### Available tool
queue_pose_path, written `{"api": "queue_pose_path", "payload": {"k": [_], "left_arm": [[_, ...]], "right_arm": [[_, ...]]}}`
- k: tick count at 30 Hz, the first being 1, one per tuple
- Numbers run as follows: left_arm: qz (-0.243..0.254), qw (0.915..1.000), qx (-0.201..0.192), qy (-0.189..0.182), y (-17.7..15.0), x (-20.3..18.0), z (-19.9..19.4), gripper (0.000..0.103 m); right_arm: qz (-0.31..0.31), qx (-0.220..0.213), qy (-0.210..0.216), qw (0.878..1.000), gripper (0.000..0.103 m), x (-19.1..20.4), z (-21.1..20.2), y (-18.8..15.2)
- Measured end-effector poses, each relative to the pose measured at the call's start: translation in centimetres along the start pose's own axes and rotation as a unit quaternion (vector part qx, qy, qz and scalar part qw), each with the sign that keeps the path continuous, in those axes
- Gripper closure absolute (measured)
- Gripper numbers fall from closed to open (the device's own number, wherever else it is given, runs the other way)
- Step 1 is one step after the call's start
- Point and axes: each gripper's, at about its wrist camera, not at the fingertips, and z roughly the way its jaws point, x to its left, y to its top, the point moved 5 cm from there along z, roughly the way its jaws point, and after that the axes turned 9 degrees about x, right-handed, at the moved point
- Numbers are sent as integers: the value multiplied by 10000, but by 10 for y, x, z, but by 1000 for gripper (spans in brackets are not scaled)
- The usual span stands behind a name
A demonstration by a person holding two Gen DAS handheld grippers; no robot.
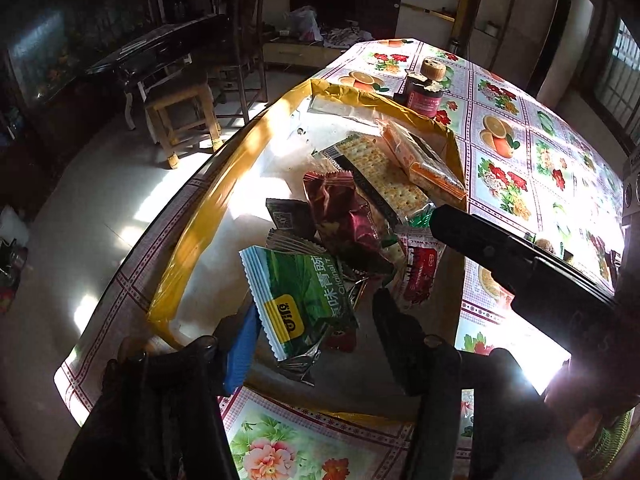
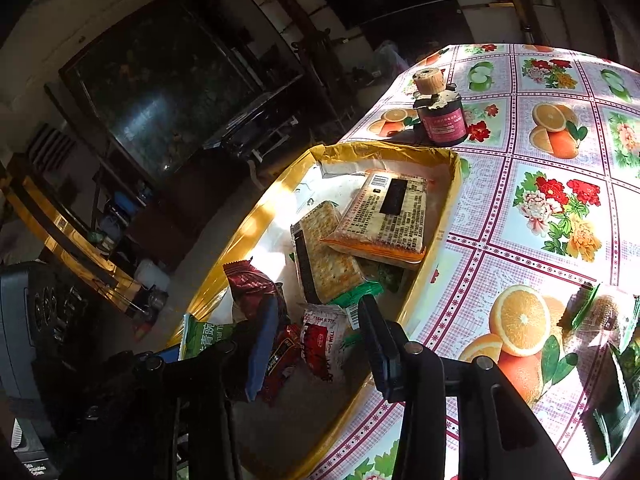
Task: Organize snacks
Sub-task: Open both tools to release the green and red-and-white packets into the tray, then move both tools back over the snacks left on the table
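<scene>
A shallow cardboard box (image 1: 224, 184) (image 2: 434, 256) edged in yellow tape sits on the table and holds several snacks. A green packet (image 1: 304, 300) (image 2: 200, 340) leans on the blue pad between my left gripper's (image 1: 316, 332) parted fingers; the other finger stands clear of it. My right gripper (image 2: 320, 340) hangs open over a white-and-red packet (image 2: 324, 340) (image 1: 420, 268) in the box. Behind lie a maroon packet (image 1: 344, 216) (image 2: 252, 280), a cracker pack (image 1: 380, 172) (image 2: 328, 256) and an orange-edged pack (image 1: 424, 160) (image 2: 384, 216).
A dark jar with a cork lid (image 1: 426, 88) (image 2: 438, 116) stands on the floral tablecloth (image 2: 552, 208) past the box's far end. Green packets (image 2: 600, 312) lie on the table at the right. A wooden stool (image 1: 180, 116) stands on the floor beyond the table's left edge.
</scene>
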Motion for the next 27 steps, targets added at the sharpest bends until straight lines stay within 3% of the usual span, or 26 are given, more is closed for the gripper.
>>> {"api": "queue_pose_path", "payload": {"k": [4,15,27], "left_arm": [[8,10000,-86,38,-1,-1,-10,38],[81,9995,-302,-64,-10,-18,-35,32],[795,9959,-218,-375,-27,-96,-41,31]], "right_arm": [[24,-130,-8,9999,55,0,-17,-4],[448,-474,-322,9974,49,-46,-82,-46],[1352,-875,-1119,9806,44,-139,-171,-112]]}}
